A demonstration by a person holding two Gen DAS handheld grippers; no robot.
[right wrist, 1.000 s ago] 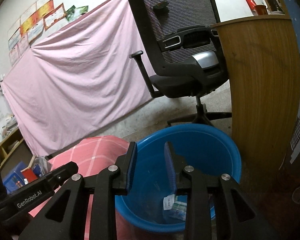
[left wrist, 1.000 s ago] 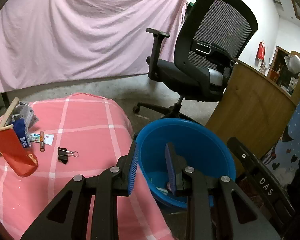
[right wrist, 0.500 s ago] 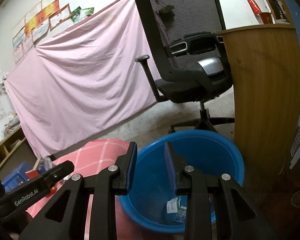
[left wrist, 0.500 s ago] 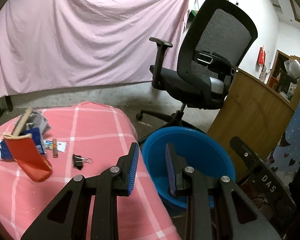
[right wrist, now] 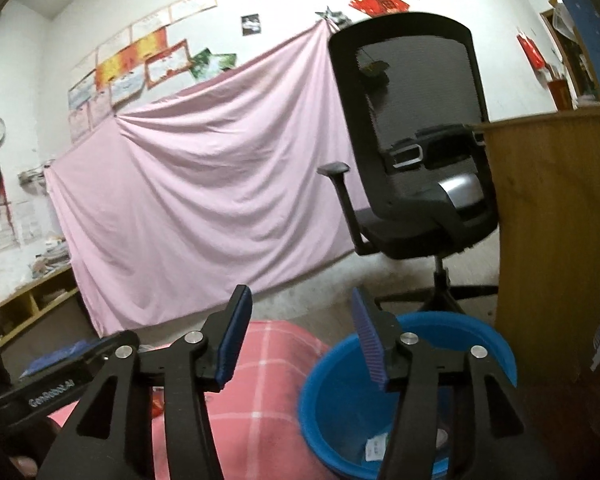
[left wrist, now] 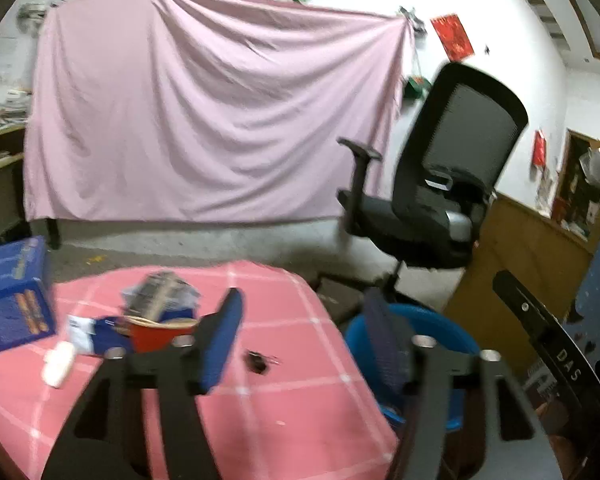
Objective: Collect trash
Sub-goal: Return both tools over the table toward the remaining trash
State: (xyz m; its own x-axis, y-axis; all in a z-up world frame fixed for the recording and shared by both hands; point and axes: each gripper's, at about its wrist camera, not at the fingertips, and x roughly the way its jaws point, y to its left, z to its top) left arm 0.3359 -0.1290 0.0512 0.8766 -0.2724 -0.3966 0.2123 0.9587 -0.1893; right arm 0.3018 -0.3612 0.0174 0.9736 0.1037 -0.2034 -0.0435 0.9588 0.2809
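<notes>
A blue basin (left wrist: pixel 448 332) stands on the floor right of the pink checked table (left wrist: pixel 292 400); it also shows in the right wrist view (right wrist: pixel 496 352), with paper scraps (right wrist: pixel 374 446) inside. On the table lie a red cup (left wrist: pixel 156 334), crumpled wrappers (left wrist: pixel 160 292), a blue packet (left wrist: pixel 100 330), a white piece (left wrist: pixel 58 364) and a black binder clip (left wrist: pixel 256 360). My left gripper (left wrist: pixel 304 340) is open and empty above the table's right side. My right gripper (right wrist: pixel 300 340) is open and empty, above the gap between table (right wrist: pixel 260 400) and basin.
A black office chair (left wrist: pixel 432 208) stands behind the basin, beside a wooden desk panel (left wrist: pixel 528 264). A pink sheet (left wrist: pixel 204 120) hangs across the back wall. A blue box (left wrist: pixel 12 300) sits at the table's left.
Both grippers have opened wide from a narrow gap. Both have lifted and swung left, away from the basin, so more of the table and its trash shows.
</notes>
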